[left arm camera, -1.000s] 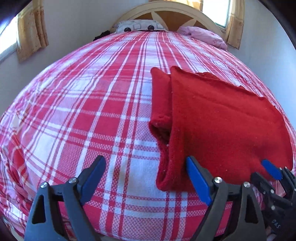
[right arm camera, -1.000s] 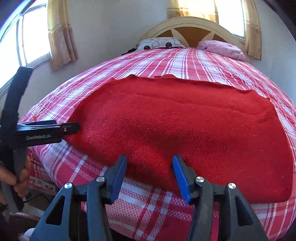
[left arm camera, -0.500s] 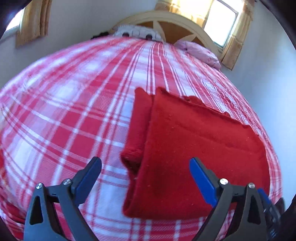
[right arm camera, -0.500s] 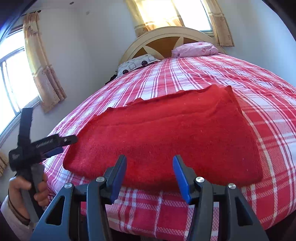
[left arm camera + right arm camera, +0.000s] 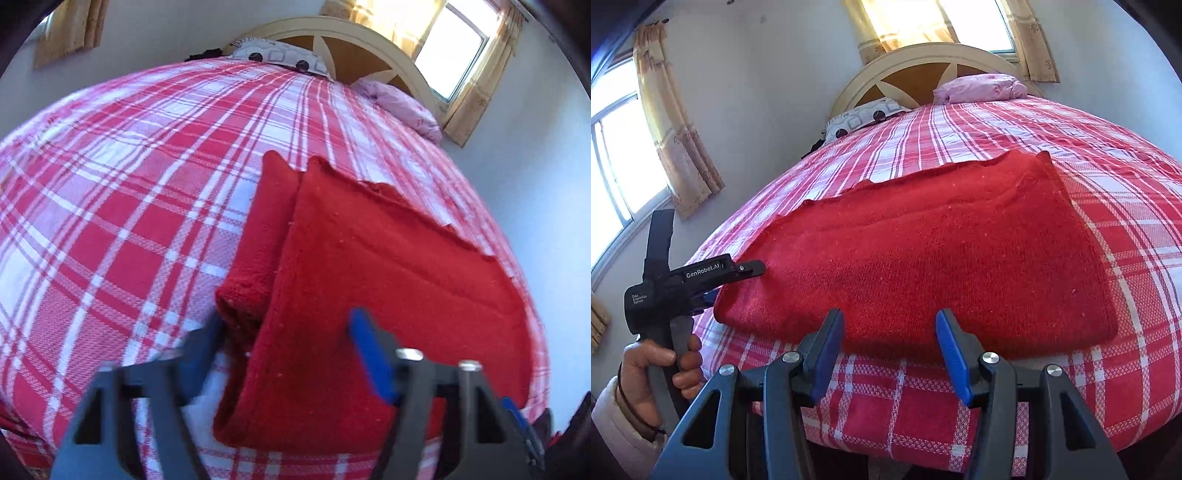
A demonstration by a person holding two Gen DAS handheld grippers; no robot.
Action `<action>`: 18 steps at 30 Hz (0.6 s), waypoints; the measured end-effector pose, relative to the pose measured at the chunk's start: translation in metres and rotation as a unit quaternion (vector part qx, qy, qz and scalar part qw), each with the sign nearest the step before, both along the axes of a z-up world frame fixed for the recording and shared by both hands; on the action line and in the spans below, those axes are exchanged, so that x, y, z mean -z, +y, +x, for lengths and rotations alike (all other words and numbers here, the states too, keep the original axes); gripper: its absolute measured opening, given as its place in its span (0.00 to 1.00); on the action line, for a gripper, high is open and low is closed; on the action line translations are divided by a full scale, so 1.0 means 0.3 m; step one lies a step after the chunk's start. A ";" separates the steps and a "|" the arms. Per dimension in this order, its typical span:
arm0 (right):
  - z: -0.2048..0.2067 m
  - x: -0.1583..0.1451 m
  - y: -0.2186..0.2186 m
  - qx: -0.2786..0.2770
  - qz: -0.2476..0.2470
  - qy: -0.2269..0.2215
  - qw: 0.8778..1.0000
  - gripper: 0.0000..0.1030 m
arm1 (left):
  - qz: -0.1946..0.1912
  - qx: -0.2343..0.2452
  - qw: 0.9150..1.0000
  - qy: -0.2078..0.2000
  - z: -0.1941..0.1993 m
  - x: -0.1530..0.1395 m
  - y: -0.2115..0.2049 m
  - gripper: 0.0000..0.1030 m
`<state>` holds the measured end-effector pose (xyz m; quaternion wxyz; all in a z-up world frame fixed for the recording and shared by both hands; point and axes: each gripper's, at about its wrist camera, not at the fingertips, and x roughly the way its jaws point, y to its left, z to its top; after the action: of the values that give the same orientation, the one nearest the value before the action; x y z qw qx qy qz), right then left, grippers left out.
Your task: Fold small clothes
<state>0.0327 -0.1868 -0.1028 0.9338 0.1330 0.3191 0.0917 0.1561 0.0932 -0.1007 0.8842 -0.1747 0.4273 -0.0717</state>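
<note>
1. Left gripper [image 5: 284, 354] is motion-blurred. Its jaws have just been closing around the near corner of the one red garment [image 5: 388, 295]; can't tell if the pads are pinching yet.
2. Right gripper [image 5: 888, 354] sits half open, empty, with the garment's near edge just ahead.
3. Two grippers, two pillows, one checked bedspread [image 5: 1071, 129].

A red knitted garment [image 5: 923, 258] lies folded flat on the plaid bed [image 5: 1108, 166], near its foot edge. It forms a rough rectangle, longer side to side. At its left end a narrower folded layer [image 5: 258, 236] shows beside the top layer; the far edge is slightly wavy.
</note>
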 end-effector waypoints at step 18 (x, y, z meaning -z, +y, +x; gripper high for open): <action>-0.037 -0.065 -0.148 0.050 0.032 -0.023 0.998 0.52 | -0.004 0.075 0.995 -0.072 -0.016 -0.232 -0.212 0.20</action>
<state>0.0217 -0.2312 -0.0834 0.9398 0.1761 0.2871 0.0582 0.1514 0.0296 -0.0310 0.9040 -0.1401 0.3741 -0.1523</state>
